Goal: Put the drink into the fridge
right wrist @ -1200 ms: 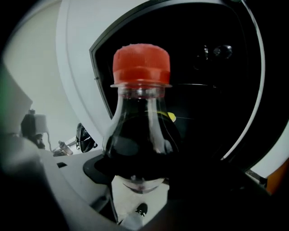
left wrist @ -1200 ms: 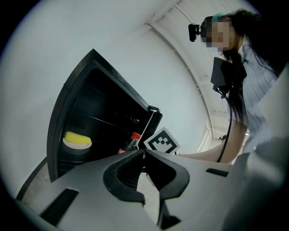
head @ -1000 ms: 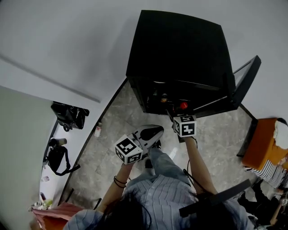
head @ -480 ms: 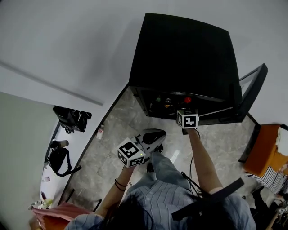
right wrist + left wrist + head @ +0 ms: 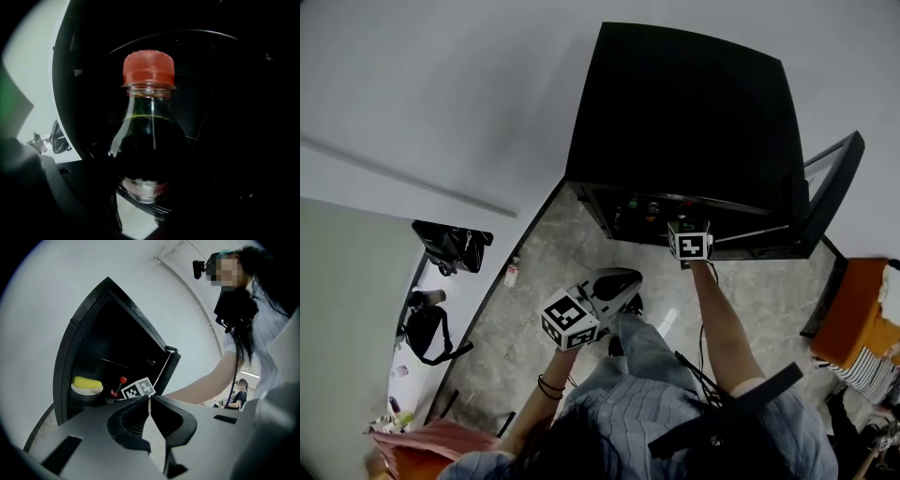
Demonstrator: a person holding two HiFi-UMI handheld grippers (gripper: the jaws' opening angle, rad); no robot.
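Observation:
The drink is a dark cola bottle [image 5: 147, 140] with a red cap [image 5: 148, 68]. It fills the right gripper view, upright, with the dark inside of the fridge behind it. My right gripper [image 5: 147, 199] is shut on its lower body. In the head view only that gripper's marker cube [image 5: 690, 240] shows, at the mouth of the black fridge [image 5: 684, 103]. The left gripper view shows the bottle [image 5: 118, 388] just inside the fridge [image 5: 89, 333]. My left gripper [image 5: 149, 401] is shut on nothing, held back over the floor [image 5: 614, 281].
The fridge's glass door [image 5: 831, 183] stands open to the right. A yellow thing on a bowl [image 5: 86, 382] sits on a fridge shelf. Black bags [image 5: 448, 244] and a small bottle [image 5: 512, 274] lie by the left wall. An orange seat [image 5: 861, 309] is at the right.
My right gripper has carried the bottle forward into the fridge opening, and its red cap has gone out of the head view. The left gripper has hardly moved.

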